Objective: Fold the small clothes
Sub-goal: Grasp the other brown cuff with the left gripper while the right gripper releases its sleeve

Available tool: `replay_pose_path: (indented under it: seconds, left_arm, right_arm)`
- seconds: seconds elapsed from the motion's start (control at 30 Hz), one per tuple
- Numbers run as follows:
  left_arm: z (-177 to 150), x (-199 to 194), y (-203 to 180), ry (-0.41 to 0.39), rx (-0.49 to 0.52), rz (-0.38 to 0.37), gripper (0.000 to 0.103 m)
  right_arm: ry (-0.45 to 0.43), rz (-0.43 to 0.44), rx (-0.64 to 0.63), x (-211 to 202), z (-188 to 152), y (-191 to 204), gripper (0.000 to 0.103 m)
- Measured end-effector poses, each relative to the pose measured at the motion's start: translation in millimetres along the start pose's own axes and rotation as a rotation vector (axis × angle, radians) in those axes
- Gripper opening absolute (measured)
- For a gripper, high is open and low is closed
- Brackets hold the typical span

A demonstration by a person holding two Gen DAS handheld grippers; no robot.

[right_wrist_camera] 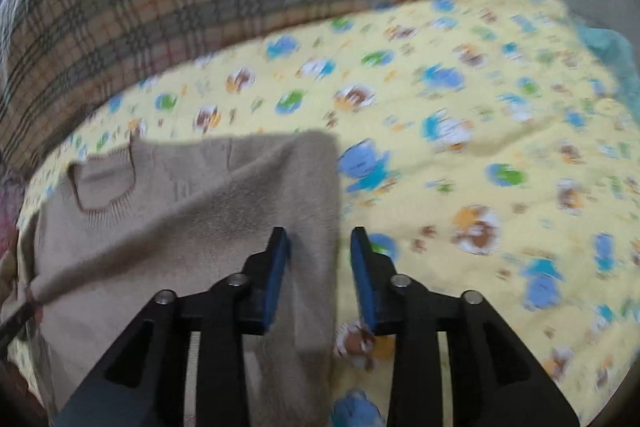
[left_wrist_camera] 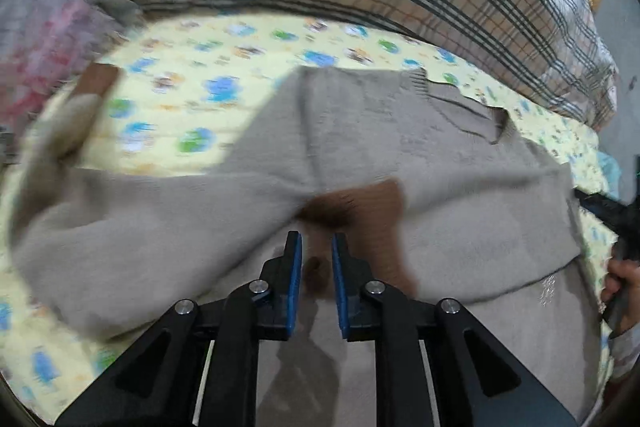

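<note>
Jaws parted on both tools: left gripper [left_wrist_camera: 316, 259] narrowly, over a brown patch [left_wrist_camera: 356, 203] of the beige sweater [left_wrist_camera: 460, 163]; right gripper [right_wrist_camera: 320, 259] wider, straddling the sweater's folded edge [right_wrist_camera: 334, 227]. Sweater flat on yellow quilt [right_wrist_camera: 460, 87]. Seize only the edge layers, lift low, fold across evenly, avoid snagging quilt.

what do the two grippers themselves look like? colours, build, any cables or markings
Both match: the left gripper and right gripper have matte black linkage arms with triangular cut-outs, round silver pivot pins and flat blue pads lining the inner faces of the jaws. Pale strips show between the linkage bars. No cables or markings are visible. In the left wrist view, the person's bare right hand grips a black handle at the frame edge.
</note>
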State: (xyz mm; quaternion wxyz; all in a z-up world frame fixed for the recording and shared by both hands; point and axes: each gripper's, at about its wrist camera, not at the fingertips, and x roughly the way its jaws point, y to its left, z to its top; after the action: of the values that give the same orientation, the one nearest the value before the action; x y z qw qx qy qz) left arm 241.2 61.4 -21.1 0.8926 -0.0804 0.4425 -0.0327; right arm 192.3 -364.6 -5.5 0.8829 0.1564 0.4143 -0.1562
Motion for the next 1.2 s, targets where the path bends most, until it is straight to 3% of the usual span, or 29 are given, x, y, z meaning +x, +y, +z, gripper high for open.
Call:
replay_pose_path:
  seconds: [0.1,0.23,0.4,0.57,0.7,0.77,0.8,0.83,0.9,1.03,1.2]
  left_arm:
    - [-9,-25,27,-0.002,-0.081,-0.035,0.019]
    - [-16,-59,62,-0.044,-0.157,0.013,0.052]
    - [-1,-91,109,-0.125,-0.203,0.129,0.075]
    - [27,-78,137,-0.119,-0.189,0.185,0.08]
    - [52,-36,151,-0.054,-0.168,0.231,0.08]
    - [64,-12,155,-0.006,-0.144,0.269,0.077]
    - [69,0,158,0.024,-0.137,0.282,0.064]
    - [71,9,161,0.042,-0.135,0.294,0.039]
    - [76,21,167,0.073,-0.133,0.306,0.011]
    - [79,6,153,0.016,-0.12,0.291,0.008]
    - [91,-57,85,-0.143,-0.085,0.115,0.008]
  right_arm:
    - [-0.049,0.122,0.061,-34,-9,1,0.043]
    - [-0.039,0.299,0.047,-60,-36,28,0.049]
    - [0.031,0.436,0.005,-71,-75,65,0.049]
    - [0.108,0.507,-0.015,-69,-109,94,0.049]
    - [0.15,0.527,-0.022,-65,-123,106,0.049]
    - [0.162,0.536,-0.021,-66,-127,108,0.049]
    - [0.166,0.535,-0.024,-66,-128,109,0.049]
    - [0.168,0.532,-0.03,-66,-128,110,0.049]
    - [0.169,0.529,-0.028,-67,-130,109,0.049]
    - [0.163,0.531,-0.016,-68,-130,104,0.049]
    - [0.14,0.547,0.015,-74,-126,93,0.049]
